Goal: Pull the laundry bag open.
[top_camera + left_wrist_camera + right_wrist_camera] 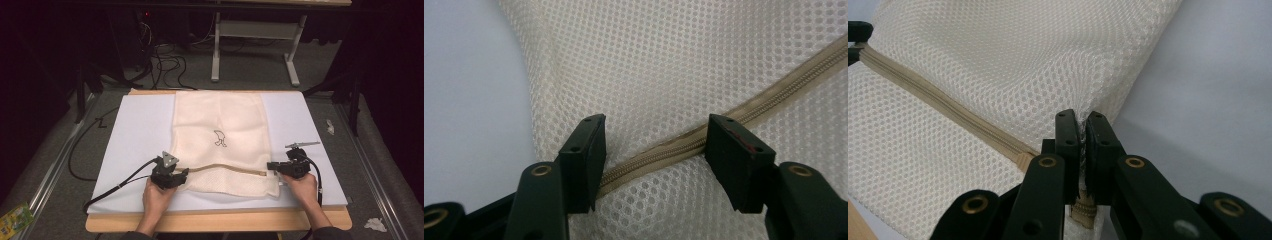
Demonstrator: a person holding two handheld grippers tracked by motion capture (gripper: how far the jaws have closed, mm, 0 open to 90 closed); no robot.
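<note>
Mesh bag (pixel 220 140), cream (tan zipper (pixel 225 168)), pinched by right fingers (pixel 1097 150); left fingers (pixel 584 150) wide.

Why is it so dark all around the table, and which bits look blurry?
In the high view, light falls on the white table top and mesh bag, while the floor and room edges sink into shadow. In the left gripper view, the left gripper has soft, blurred nearest parts, but the zipper is sharp. In the right gripper view, the right gripper looks crisp, and the far mesh softens.
</note>
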